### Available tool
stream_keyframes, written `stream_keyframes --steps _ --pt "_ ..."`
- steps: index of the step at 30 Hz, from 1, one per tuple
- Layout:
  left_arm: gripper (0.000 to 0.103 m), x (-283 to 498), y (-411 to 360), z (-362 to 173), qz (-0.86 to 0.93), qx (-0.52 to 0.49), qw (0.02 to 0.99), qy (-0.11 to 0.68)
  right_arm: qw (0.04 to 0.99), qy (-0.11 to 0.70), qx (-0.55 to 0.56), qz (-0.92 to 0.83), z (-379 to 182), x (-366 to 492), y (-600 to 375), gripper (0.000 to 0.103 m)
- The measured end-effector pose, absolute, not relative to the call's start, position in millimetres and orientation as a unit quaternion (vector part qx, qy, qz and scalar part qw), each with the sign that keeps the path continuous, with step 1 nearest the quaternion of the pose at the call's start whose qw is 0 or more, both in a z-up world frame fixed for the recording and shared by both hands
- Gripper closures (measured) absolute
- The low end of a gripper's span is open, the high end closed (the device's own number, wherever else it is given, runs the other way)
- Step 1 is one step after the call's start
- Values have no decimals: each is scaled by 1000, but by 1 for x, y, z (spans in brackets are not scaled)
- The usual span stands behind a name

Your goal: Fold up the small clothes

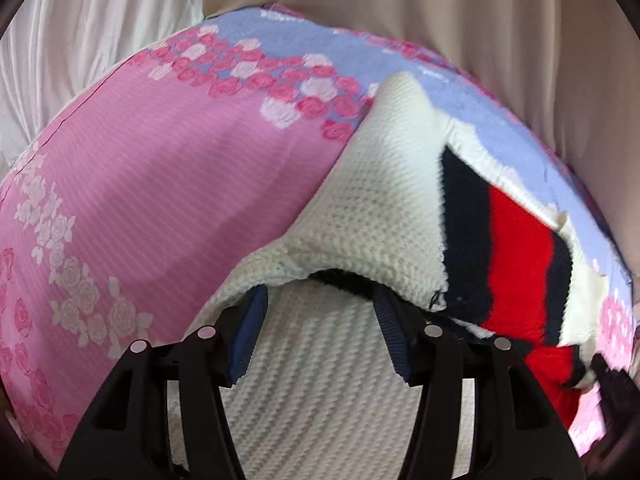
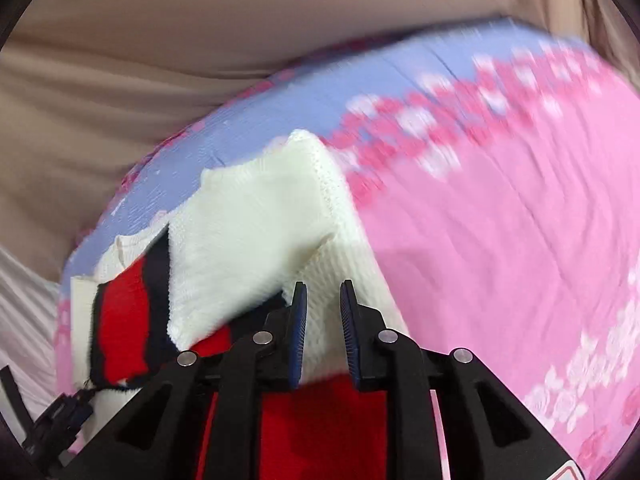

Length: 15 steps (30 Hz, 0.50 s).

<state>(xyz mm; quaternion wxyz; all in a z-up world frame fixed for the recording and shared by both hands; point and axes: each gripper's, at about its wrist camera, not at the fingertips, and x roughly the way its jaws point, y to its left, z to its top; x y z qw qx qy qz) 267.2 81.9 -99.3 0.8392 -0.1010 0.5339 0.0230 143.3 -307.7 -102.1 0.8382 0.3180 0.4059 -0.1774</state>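
Note:
A small knitted sweater (image 1: 380, 216), white with navy and red stripes, lies partly folded on a pink and blue floral sheet (image 1: 168, 184). My left gripper (image 1: 320, 292) is open, its blue pads (image 1: 250, 332) wide apart, with the tips under a folded white edge of the sweater. In the right wrist view the sweater (image 2: 248, 240) has a white flap folded over the striped part. My right gripper (image 2: 323, 292) sits over the white knit with its pads (image 2: 298, 332) a small gap apart and nothing pinched between them. The right wrist view is blurred.
The floral sheet (image 2: 500, 240) covers a raised surface. Beige draped fabric (image 1: 480, 20) hangs behind it and white fabric (image 1: 80, 40) lies at the left. The left gripper's body (image 2: 56, 420) shows at the lower left of the right wrist view.

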Motion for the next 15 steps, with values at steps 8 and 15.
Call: stream_keyframes --steps 8,15 --pt "51 273 84 -105 36 -94 840 533 847 417 291 -152 -111 186 -303 41" --pt "75 279 100 -102 50 -103 838 533 867 370 307 -131 -90 185 -311 97"
